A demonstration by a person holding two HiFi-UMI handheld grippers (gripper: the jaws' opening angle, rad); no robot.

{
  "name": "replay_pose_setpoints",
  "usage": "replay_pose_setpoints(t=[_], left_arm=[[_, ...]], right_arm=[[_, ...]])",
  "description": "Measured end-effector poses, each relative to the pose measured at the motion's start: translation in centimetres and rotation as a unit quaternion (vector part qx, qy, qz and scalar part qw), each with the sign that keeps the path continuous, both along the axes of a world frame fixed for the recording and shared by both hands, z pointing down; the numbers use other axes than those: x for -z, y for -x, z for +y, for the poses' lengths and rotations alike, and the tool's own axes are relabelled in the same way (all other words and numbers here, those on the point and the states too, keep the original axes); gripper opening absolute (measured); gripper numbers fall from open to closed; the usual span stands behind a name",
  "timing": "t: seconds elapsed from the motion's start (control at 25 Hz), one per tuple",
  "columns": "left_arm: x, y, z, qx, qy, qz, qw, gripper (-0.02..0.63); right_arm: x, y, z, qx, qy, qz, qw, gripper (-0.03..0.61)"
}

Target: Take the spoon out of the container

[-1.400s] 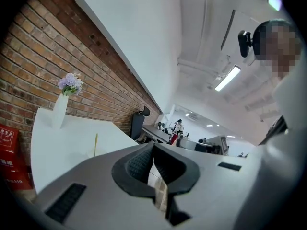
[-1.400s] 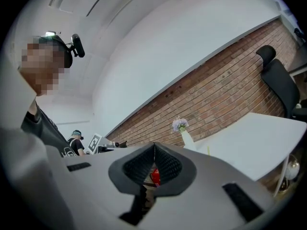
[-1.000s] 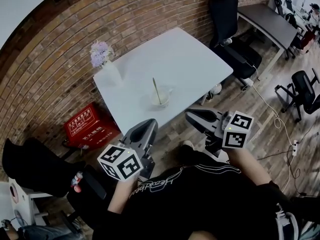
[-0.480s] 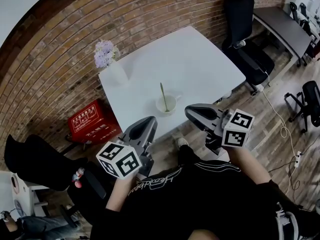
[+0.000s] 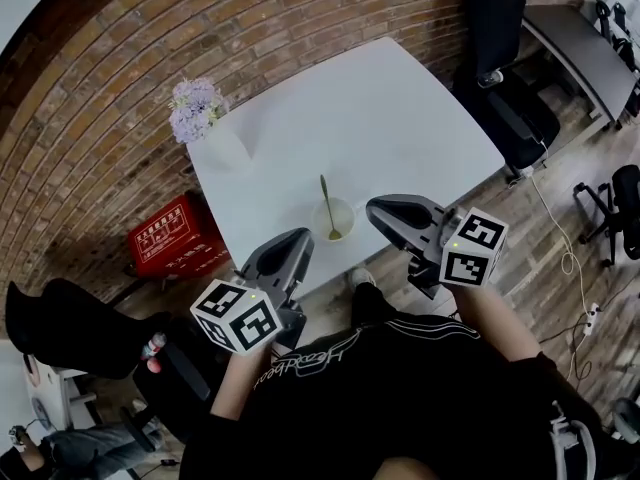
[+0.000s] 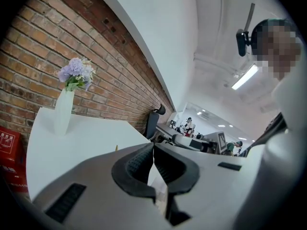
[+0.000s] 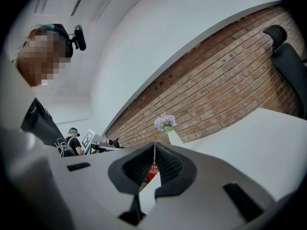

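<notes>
i'm holding left gripper (image 5: 298, 240) and right gripper (image 5: 378, 210) closed, empty, flanking the spoon (image 5: 326, 196) in the container (image 5: 320, 226) by the table's (image 5: 380, 118) near edge.

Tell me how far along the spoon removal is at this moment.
Done: nothing yet; the spoon stands in the container near the white table's front edge. In hand: the left gripper and right gripper are both shut and empty, flanking the container in the head view, with no grip on the spoon. Left: open a gripper, grip the handle, lift the spoon out.
</notes>
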State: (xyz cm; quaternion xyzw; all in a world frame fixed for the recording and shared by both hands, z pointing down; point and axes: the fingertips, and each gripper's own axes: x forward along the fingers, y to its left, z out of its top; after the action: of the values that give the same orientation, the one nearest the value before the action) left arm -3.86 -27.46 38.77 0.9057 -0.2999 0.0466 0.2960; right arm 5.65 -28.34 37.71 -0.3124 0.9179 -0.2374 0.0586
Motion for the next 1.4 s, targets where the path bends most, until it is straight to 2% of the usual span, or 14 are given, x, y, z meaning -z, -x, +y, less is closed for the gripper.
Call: replay_pose_setpoints(t=[0.44, 0.52, 0.76, 0.88, 1.04, 1.4], left_arm=[[-2.8, 1.5, -4.1, 0.036, 0.032, 0.0, 0.9989, 0.005], [-3.5, 1.9, -4.6, 0.044, 0.039, 0.001, 0.9983, 0.005], [-5.4, 2.8, -6.0, 0.06, 0.057, 0.001, 0.9966, 0.005], [-5.9, 3.4, -6.8, 0.069, 0.063, -0.001, 0.9957, 0.005], [-6.4, 4.2, -7.6, 0.081, 0.07, -0.006, 0.9943, 0.005], [-8.0, 5.3, -8.4, 0.096, 0.097, -0.002, 0.9906, 0.005]], right_arm=[[-4.5, 0.7, -5.4, 0.041, 0.043, 0.01, 0.998, 0.005], [-5.3, 1.0, -6.2, 0.05, 0.05, 0.014, 0.997, 0.068], [-8.2, 2.7, -8.4, 0.085, 0.06, 0.045, 0.994, 0.135], [-10.2, 3.5, -9.2, 0.1, 0.066, 0.081, 0.99, 0.14], [-12.5, 4.1, -10.2, 0.113, 0.103, 0.089, 0.984, 0.14], [-15.7, 5.8, -11.6, 0.144, 0.132, 0.11, 0.975, 0.138]])
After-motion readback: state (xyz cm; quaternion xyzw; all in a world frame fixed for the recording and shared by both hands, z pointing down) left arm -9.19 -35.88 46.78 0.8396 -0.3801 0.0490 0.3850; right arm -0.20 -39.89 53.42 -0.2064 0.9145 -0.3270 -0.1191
